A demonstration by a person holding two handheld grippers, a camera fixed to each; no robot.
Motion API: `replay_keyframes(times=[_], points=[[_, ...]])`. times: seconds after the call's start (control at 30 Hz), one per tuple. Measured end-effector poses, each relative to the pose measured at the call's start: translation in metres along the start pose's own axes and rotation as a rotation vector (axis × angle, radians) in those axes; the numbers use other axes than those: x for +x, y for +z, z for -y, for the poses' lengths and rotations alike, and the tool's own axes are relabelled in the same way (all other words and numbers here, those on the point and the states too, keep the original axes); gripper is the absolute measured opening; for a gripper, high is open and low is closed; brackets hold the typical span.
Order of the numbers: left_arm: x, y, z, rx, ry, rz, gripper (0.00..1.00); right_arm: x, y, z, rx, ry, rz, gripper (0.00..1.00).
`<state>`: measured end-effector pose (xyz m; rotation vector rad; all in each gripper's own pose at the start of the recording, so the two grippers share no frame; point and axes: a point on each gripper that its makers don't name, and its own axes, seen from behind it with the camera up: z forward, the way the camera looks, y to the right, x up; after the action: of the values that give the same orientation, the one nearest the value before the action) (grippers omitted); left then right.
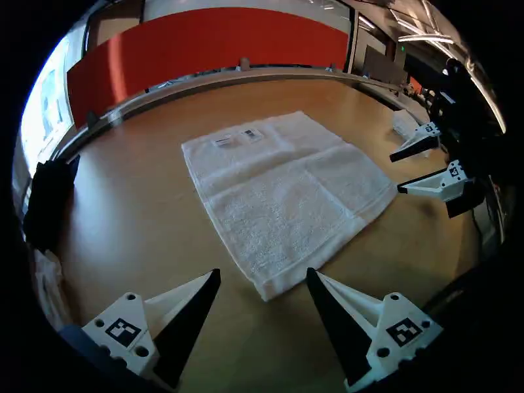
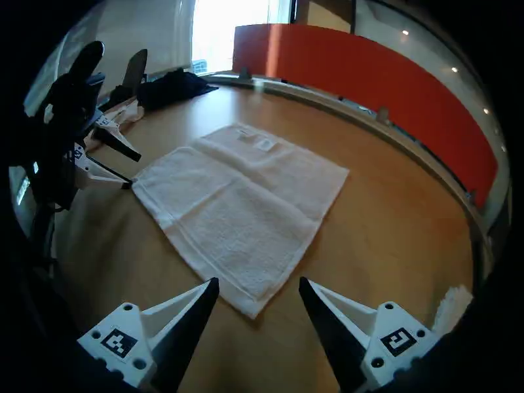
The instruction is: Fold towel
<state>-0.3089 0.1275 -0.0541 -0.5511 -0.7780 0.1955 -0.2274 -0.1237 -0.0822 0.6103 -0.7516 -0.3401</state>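
Lining up for the fold: the towel [image 1: 281,190] lies flat in the middle of the surface [image 1: 131,216], one corner just ahead of the left gripper [image 1: 262,271], the neighbouring corner ahead of the right gripper [image 2: 258,280]. Both jaws stand wide and hold nothing. Next, I judge, each must drop and pinch its corner, then carry it toward the far edge. Bare wood lies all round, and a dark cloth [image 1: 46,196] sits well off at a side edge.

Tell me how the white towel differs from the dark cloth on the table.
The white towel lies flat; the dark cloth is bunched up. The white towel is pale and sits mid-table; the dark cloth is near-black and sits by the table's edge. Both rest on the wooden table.
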Motion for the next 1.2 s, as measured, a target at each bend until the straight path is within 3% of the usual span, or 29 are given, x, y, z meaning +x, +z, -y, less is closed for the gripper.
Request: replay_keyframes(times=[0.6, 0.87, 1.0, 1.07, 1.2], points=[[-0.012, 0.012, -0.004, -0.015, 0.069, 0.066, 0.92, -0.017, 0.006, 0.006, 0.05, -0.011, 0.067, 0.7], [-0.011, 0.012, -0.004, -0.008, 0.068, 0.084, 0.78, -0.017, 0.005, 0.011, 0.08, 0.003, 0.073, 0.53], [-0.011, 0.012, -0.006, -0.011, 0.07, 0.093, 0.57, -0.018, 0.005, 0.011, 0.087, -0.003, 0.075, 0.41], [-0.011, 0.011, -0.006, -0.012, 0.072, 0.097, 0.52, -0.018, 0.006, 0.012, 0.089, -0.005, 0.076, 0.31], [-0.01, 0.012, -0.007, -0.011, 0.071, 0.103, 0.25, -0.018, 0.005, 0.014, 0.092, -0.003, 0.077, 0.17]])
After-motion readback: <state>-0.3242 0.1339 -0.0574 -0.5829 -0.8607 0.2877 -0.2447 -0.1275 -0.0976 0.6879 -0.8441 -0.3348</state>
